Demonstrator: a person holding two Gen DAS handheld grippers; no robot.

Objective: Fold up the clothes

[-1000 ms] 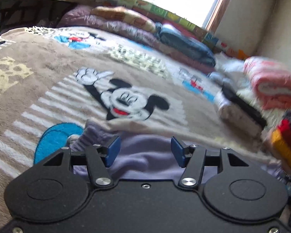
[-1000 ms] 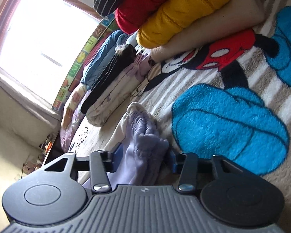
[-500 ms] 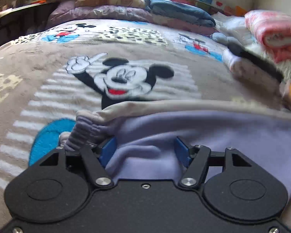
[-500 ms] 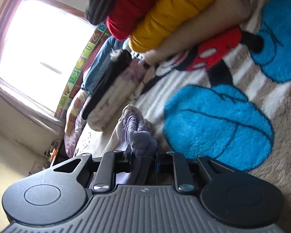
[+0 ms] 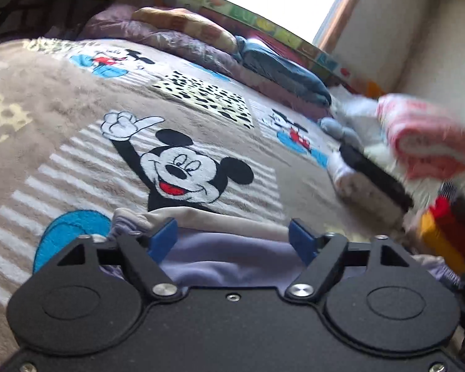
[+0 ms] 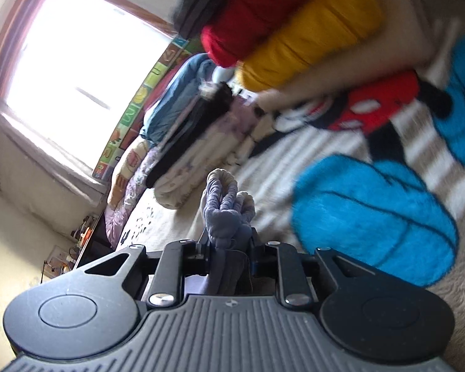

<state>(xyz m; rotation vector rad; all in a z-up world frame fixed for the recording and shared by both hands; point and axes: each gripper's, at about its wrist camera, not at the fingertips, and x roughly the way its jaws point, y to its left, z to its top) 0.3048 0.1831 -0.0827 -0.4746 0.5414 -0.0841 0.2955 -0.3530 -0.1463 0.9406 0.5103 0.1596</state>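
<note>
— So, where's the garment [image 5: 229, 257]?

— On the blanket [image 5: 77, 142], near edge. Left gripper [image 5: 232, 235] is spread wide above the lilac cloth, gripping nothing.

— And the right gripper [image 6: 229, 245]?

— Clenched on the bunched cuff [image 6: 226, 198]. I'd say pinch the left corner too, then lift both evenly so it folds flat.

home bedroom | cartoon blanket [image 5: 77, 99] | folded bedding [image 5: 282, 71] | window [image 6: 77, 71]
</note>
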